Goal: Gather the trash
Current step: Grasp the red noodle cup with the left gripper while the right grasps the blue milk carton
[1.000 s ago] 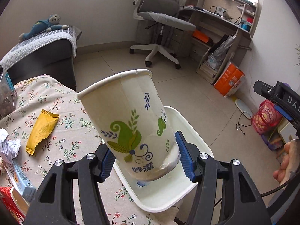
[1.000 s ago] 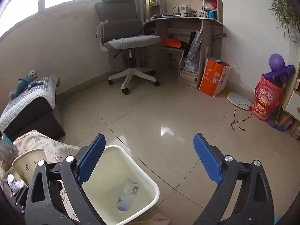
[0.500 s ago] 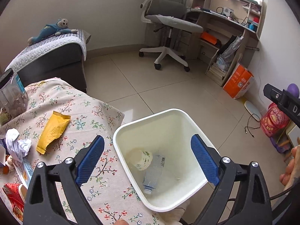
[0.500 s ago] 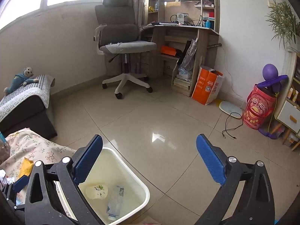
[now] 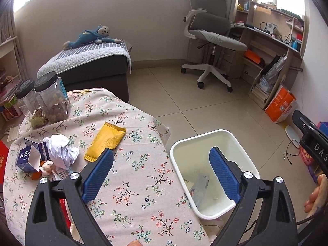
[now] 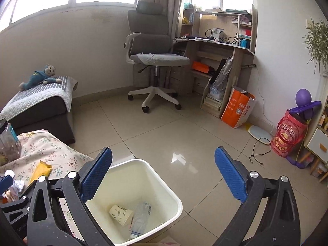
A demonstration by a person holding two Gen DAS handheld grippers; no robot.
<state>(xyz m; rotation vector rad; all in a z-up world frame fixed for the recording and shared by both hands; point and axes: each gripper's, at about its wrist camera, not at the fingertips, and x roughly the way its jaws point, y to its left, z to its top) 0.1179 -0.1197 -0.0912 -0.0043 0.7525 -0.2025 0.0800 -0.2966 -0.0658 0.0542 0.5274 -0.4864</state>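
Note:
A white trash bin [image 5: 242, 153] [image 6: 164, 184] stands on the floor by the table's right edge. A paper cup [image 6: 121, 217] and a clear plastic bottle [image 6: 141, 215] [image 5: 199, 188] lie inside it. On the floral tablecloth [image 5: 133, 184] lie a yellow wrapper [image 5: 105, 141] [image 6: 41, 171], a crumpled white paper [image 5: 61, 151] and an opened blue carton [image 5: 28, 157]. My left gripper [image 5: 162, 174] is open and empty above the table edge beside the bin. My right gripper [image 6: 164, 174] is open and empty above the bin.
Two clear jars with black lids [image 5: 51, 100] stand at the table's far left. A dark ottoman [image 5: 92, 69] with a blue plush toy is behind. An office chair [image 6: 153, 61], desk [image 6: 221, 47] and orange bag [image 6: 237, 108] stand further off on the tiled floor.
My left gripper opened and let go of the paper cup, which now lies in the bin. The left gripper then drew back left over the table. The right gripper stayed open.

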